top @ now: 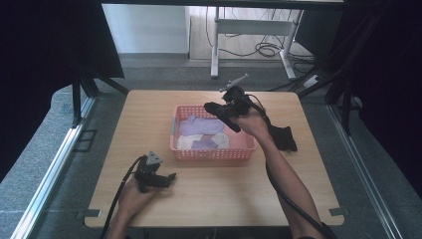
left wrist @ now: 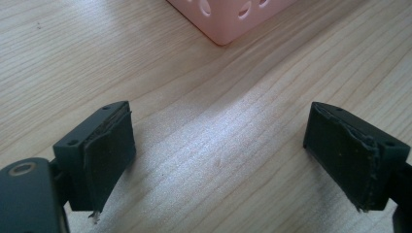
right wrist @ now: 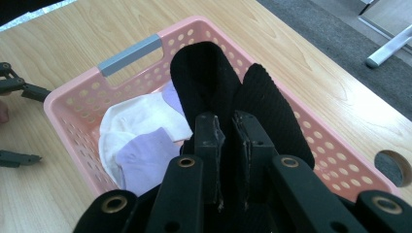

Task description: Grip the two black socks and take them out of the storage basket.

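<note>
A pink perforated basket (top: pixel 214 154) stands mid-table and holds white socks (right wrist: pixel 138 119) and purple socks (top: pixel 199 125). My right gripper (top: pixel 226 107) hovers over the basket's far right part, shut on a black sock (top: pixel 220 113). In the right gripper view the black sock (right wrist: pixel 214 82) sticks up, folded, from between the closed jaws of the right gripper (right wrist: pixel 226 131), above the basket (right wrist: pixel 73 97). My left gripper (top: pixel 171 177) lies low on the table in front of the basket's near-left corner. It (left wrist: pixel 218 155) is open, with bare wood between its pads.
More black fabric (top: pixel 284 138) lies on the table to the right of the basket. A corner of the basket (left wrist: pixel 228 19) is just ahead of the left jaws. A round cable hole (right wrist: pixel 391 167) is in the tabletop. Dark curtains and frame legs flank the table.
</note>
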A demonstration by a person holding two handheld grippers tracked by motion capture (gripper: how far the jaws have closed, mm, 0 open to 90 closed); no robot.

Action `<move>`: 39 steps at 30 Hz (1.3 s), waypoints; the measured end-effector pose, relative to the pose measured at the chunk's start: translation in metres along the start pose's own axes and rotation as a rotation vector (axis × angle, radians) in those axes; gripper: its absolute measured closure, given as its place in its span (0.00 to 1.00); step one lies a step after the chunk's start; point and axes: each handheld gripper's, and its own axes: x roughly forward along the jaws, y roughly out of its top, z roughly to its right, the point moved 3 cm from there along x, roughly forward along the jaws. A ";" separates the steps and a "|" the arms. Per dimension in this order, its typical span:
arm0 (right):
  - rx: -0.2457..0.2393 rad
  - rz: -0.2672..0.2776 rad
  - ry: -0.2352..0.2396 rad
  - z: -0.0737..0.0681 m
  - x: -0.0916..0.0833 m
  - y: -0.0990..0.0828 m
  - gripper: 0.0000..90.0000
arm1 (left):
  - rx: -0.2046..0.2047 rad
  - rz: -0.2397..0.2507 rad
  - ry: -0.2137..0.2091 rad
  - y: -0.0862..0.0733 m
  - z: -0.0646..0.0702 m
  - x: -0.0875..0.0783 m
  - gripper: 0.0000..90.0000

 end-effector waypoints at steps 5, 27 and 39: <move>0.014 0.008 -0.014 0.007 -0.009 -0.004 0.90 | 0.000 0.000 0.000 0.000 0.000 0.000 0.12; 0.075 0.050 -0.113 0.042 -0.065 -0.021 0.92 | -0.001 0.000 0.000 0.000 0.000 0.000 0.12; 0.154 0.047 -0.200 0.077 -0.092 -0.050 0.92 | 0.002 0.001 0.000 0.000 0.000 0.000 0.12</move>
